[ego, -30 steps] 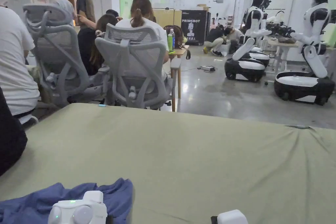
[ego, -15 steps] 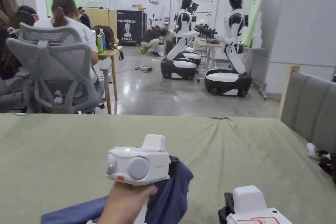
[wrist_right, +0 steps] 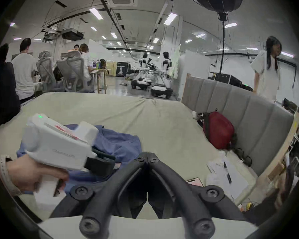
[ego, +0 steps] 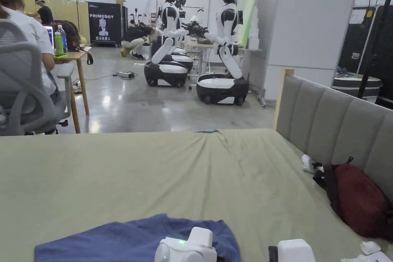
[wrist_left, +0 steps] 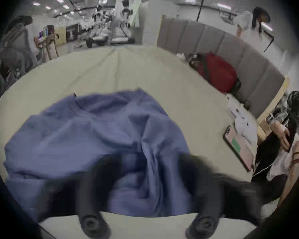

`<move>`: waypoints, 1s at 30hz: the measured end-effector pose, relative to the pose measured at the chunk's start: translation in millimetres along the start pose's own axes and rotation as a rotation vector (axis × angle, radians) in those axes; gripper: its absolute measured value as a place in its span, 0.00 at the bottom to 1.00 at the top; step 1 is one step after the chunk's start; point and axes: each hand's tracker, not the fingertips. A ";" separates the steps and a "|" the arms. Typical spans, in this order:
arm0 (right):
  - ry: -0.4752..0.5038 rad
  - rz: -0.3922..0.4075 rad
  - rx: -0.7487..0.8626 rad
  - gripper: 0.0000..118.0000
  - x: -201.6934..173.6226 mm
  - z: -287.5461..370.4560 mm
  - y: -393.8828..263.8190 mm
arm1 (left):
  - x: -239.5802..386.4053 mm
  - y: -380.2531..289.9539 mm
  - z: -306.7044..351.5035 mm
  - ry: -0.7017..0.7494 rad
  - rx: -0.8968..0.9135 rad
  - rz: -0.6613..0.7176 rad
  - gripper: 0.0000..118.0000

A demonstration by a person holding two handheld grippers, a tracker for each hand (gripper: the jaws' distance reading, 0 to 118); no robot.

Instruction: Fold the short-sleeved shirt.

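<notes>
1. Lying crumpled near the front edge of the green-sheeted bed (ego: 215, 167): the blue short-sleeved shirt (wrist_left: 86, 139).
2. Hovering over the shirt's near hem with jaws spread wide, blurred, pinching nothing: the left gripper (wrist_left: 146, 179).
3. Waiting beside the shirt, jaws pressed together and empty: the right gripper (wrist_right: 147, 158).
4. Resting against the grey headboard (ego: 337, 121) at the bed's right edge: a red bag (ego: 360, 197).

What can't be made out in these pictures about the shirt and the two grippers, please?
- Left gripper, left gripper view: blur hides whether its jaws pinch the shirt.
- Shirt, head view: the bottom edge and the left gripper's body cut off its near part.
- Shirt, right gripper view: the left gripper hides its middle.
- Right gripper: jaws closed, holding nothing.
</notes>
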 end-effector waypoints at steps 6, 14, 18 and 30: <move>0.069 -0.016 0.043 0.00 -29.0 3.6 10.0 | -26.5 -22.8 159.0 0.263 0.417 -0.174 0.95; 0.170 -0.001 0.078 0.00 -84.5 23.7 7.3 | -89.9 -133.3 298.1 0.600 0.469 -0.024 0.17; 0.201 0.026 0.086 0.00 -99.6 31.8 3.2 | -114.3 -148.6 321.6 0.610 0.393 0.041 0.00; 0.237 0.083 0.069 0.00 -110.3 52.4 -4.0 | -316.9 -90.9 260.6 0.475 -0.172 0.460 0.00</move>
